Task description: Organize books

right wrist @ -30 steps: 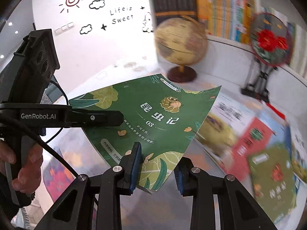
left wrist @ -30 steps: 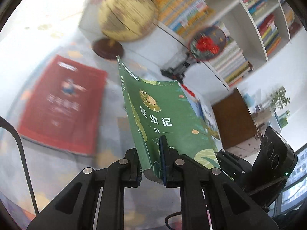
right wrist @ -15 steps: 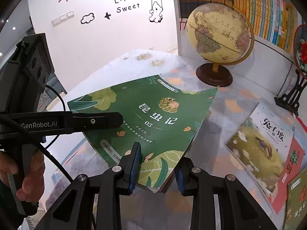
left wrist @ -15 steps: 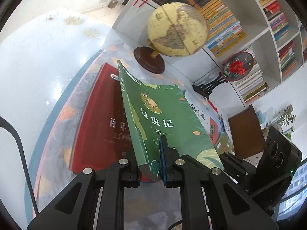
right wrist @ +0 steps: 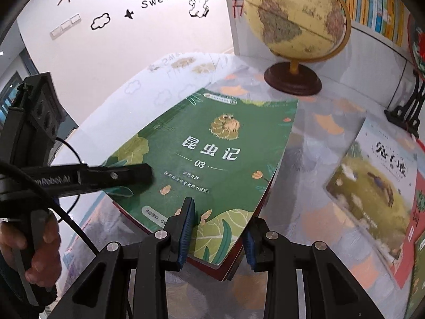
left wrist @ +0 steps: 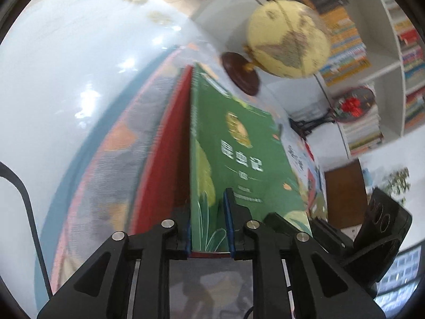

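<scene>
A green book (right wrist: 212, 159) lies on top of a red book (right wrist: 239, 260) on the patterned table mat. In the left wrist view the green book (left wrist: 239, 159) sits between the fingers of my left gripper (left wrist: 209, 228), which is shut on its lower edge, with the red book (left wrist: 170, 154) under it. My right gripper (right wrist: 216, 228) is open, its two pads either side of the green book's near corner. The left gripper also shows in the right wrist view (right wrist: 143, 171), over the book's left side.
A globe (right wrist: 294, 18) on a dark wooden base (right wrist: 292, 81) stands behind the books. More books (right wrist: 372, 180) lie on the mat to the right. A dark stand (right wrist: 406, 111) and bookshelves (left wrist: 372, 40) are at the back right.
Both grippers have lowered the green book onto the red book; it now lies flat there. The left gripper's fingers stand wider apart around the book's edge than before.
</scene>
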{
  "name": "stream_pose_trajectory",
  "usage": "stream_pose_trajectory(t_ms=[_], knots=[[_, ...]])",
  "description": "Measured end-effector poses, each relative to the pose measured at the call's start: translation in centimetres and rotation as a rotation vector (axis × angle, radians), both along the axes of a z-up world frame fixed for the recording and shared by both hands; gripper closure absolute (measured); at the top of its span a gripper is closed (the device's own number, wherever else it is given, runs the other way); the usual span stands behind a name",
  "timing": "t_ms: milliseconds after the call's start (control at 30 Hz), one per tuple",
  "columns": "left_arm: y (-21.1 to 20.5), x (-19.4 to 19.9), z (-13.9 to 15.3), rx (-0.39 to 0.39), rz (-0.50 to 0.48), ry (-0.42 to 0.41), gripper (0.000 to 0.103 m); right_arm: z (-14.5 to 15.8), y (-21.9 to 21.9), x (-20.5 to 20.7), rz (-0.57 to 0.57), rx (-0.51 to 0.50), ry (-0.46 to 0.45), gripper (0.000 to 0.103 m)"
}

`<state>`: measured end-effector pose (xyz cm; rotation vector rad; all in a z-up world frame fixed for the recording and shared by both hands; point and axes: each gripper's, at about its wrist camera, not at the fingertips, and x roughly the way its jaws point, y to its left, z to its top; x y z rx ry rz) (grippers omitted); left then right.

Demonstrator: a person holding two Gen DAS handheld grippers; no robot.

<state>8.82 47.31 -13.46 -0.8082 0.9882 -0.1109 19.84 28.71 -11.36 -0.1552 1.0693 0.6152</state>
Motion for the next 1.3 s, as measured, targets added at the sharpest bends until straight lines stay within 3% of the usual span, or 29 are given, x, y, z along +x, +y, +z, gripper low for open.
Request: stream_pose_trajectory(t_ms=[167, 567, 700, 767, 1033, 1300], knots=[[1.7, -0.4, -1.2, -0.005, 0.053, 0.031, 0.086, -2.0, 0.0, 0.4, -0.025, 0.018, 0.077, 0.071], [1.9, -1.5, -0.6, 0.033, 0.102, 0.034, 0.081, -2.3, 0.9, -0.4, 0.009, 0.032, 0.081, 0.068], [2.0, -2.0, -0.2, 0.071, 0.138, 0.049, 0.081, -2.3, 0.5, -0.2, 0.015, 0.026, 0.121, 0.054], [2.0, -2.4, 0.0, 0.077, 0.155, 0.053, 0.081, -2.1, -0.3, -0.4, 0.010, 0.013, 0.131, 0.052], [-2.6, -5.3, 1.4, 0.143, 0.204, 0.073, 0.080, -1.4, -10.0, -2.2, -0.075, 0.008, 0.113, 0.050], [-15.3, -6.6, 4.4, 0.155, 0.191, 0.021, 0.080, -0.9, -22.7, -1.5, -0.157, 0.057, 0.109, 0.049]])
